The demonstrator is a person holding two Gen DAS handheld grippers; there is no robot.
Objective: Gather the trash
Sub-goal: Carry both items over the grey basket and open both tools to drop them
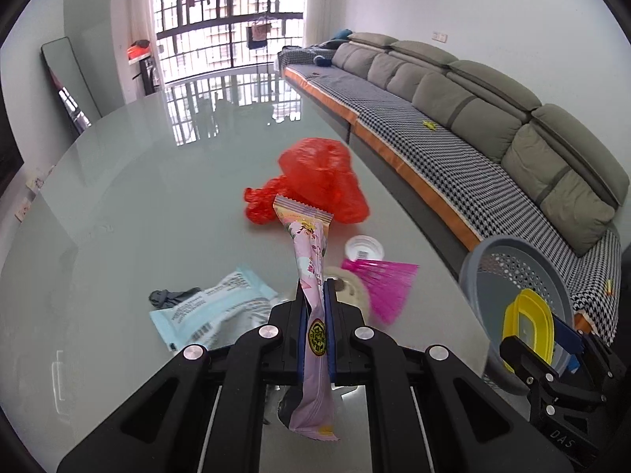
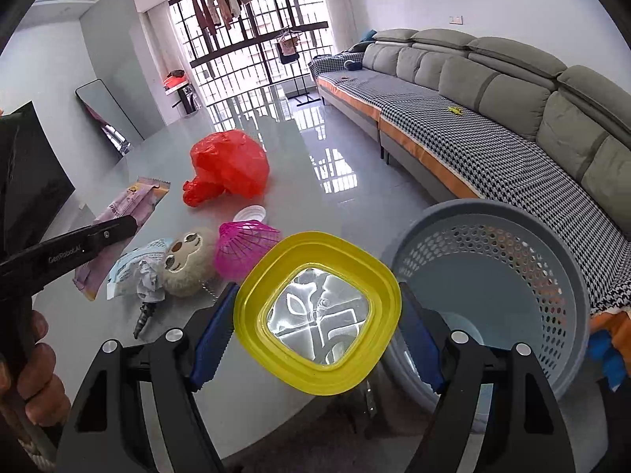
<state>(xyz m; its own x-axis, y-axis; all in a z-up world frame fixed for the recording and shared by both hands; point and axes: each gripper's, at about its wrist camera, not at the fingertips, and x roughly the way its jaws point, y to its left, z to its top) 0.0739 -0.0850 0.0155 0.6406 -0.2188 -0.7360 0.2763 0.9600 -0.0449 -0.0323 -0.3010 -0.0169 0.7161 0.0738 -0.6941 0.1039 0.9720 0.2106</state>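
My left gripper is shut on a pink snack wrapper, which stands up between the blue pads and hangs out below them, lifted off the glass table. From the right wrist view the same wrapper shows in the left gripper at the left. My right gripper is shut on a yellow-rimmed clear plastic lid, held beside the grey perforated bin. That lid and bin also appear at the right of the left wrist view.
On the table lie a red plastic bag, a pale blue wipes pack, a magenta mesh basket, a sloth plush, a white cap and crumpled paper. A grey sofa runs along the right.
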